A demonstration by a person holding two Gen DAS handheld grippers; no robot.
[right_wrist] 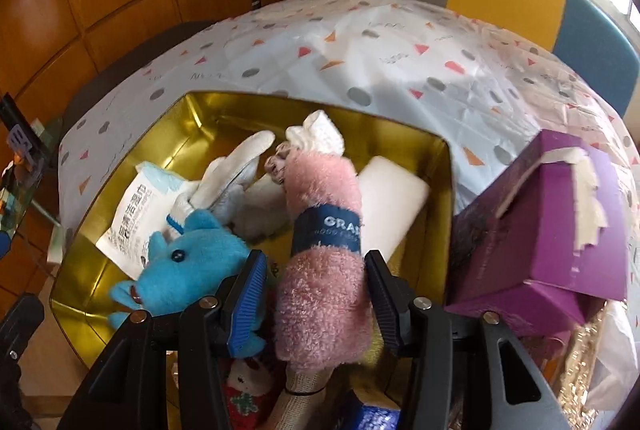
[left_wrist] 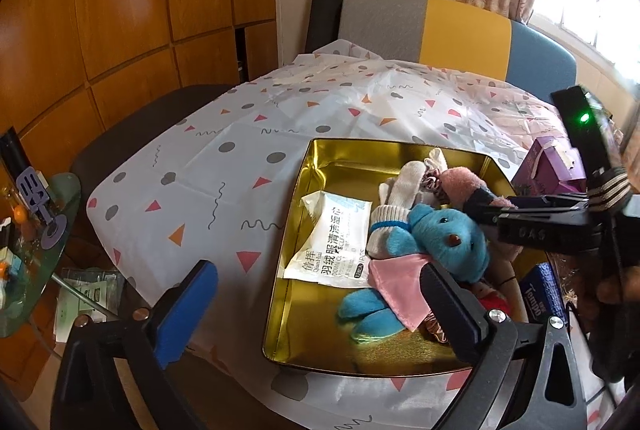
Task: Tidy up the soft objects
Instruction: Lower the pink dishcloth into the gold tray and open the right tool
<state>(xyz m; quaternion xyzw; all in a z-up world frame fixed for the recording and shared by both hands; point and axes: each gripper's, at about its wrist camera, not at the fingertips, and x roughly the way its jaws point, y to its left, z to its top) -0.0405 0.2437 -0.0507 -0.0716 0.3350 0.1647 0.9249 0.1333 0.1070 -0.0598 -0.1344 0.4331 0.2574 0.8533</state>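
Between our right gripper's (right_wrist: 316,288) blue pads we are holding a fluffy pink sock roll (right_wrist: 320,250) with a navy band, its lower end hidden, over the gold tin's (right_wrist: 120,174) near right corner. Our left gripper (left_wrist: 320,306) is hanging spread wide, gripping nothing, partly covering the blue plush (left_wrist: 432,242) in the tin.

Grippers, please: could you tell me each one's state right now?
Left gripper: open, holding nothing.
Right gripper: around the pink fuzzy roll; grip unclear.
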